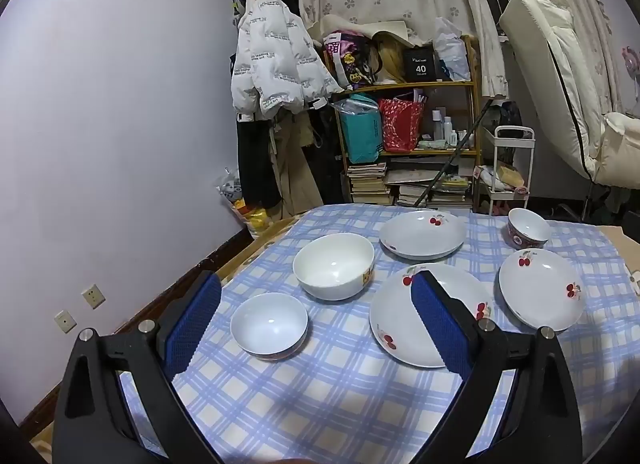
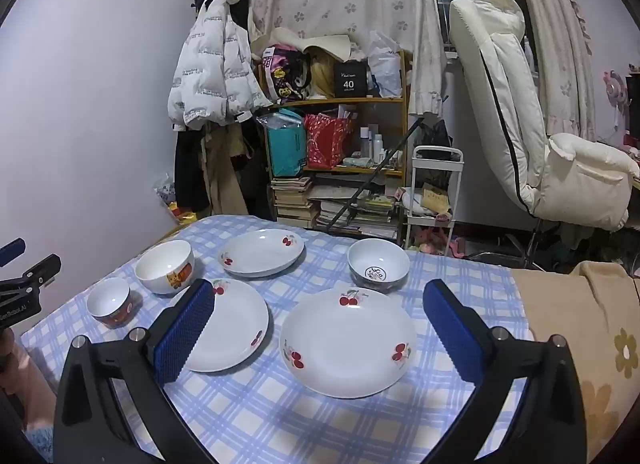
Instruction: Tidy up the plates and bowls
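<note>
On the blue checked tablecloth (image 1: 328, 392) stand three white cherry-print plates and three bowls. In the left wrist view a small white bowl (image 1: 269, 324) is nearest, a large white bowl (image 1: 334, 272) behind it, one plate (image 1: 394, 316) in the middle, another plate (image 1: 542, 292) at the right, a third plate (image 1: 422, 234) farther back, and a red-patterned bowl (image 1: 528, 230) at the far right. My left gripper (image 1: 316, 278) hovers open above the table's near side, empty. My right gripper (image 2: 320, 286) is open and empty over the near plate (image 2: 348, 342), with the marked bowl (image 2: 378, 266) beyond it.
A wooden shelf (image 2: 340, 168) with books and bags, a white jacket (image 2: 216, 76), a white cart (image 2: 436, 192) and a white chair (image 2: 520, 124) stand behind the table. A beige flowered blanket (image 2: 580, 324) lies at the table's right. The left gripper's body (image 2: 24, 276) shows at the left edge.
</note>
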The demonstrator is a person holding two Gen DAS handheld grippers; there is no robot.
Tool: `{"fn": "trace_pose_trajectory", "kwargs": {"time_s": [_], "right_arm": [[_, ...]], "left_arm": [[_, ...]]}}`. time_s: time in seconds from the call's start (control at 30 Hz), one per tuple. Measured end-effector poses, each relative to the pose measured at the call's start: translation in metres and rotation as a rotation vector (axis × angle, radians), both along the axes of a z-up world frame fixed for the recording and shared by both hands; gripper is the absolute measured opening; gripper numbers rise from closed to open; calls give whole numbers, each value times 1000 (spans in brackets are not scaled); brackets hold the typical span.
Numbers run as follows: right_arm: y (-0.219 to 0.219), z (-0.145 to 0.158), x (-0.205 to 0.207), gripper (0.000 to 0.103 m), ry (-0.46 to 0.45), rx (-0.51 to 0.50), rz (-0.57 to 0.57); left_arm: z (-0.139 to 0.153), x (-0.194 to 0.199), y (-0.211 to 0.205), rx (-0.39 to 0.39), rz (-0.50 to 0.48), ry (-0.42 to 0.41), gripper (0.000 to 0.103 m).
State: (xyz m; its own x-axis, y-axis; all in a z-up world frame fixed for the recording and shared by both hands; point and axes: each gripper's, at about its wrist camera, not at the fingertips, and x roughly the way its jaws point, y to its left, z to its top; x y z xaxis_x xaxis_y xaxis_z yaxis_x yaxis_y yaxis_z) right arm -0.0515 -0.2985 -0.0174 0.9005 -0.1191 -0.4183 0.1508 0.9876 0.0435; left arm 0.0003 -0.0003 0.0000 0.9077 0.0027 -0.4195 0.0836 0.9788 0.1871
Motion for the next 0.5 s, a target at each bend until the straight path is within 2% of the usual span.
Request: {"fn": "trace_pose_trajectory", "kwargs": {"time_s": [0.5], "right_arm": [[-1,-1,3,103,21,-2,-3]], "left_arm": [[-1,1,-3,0,-2,0,95]]}}
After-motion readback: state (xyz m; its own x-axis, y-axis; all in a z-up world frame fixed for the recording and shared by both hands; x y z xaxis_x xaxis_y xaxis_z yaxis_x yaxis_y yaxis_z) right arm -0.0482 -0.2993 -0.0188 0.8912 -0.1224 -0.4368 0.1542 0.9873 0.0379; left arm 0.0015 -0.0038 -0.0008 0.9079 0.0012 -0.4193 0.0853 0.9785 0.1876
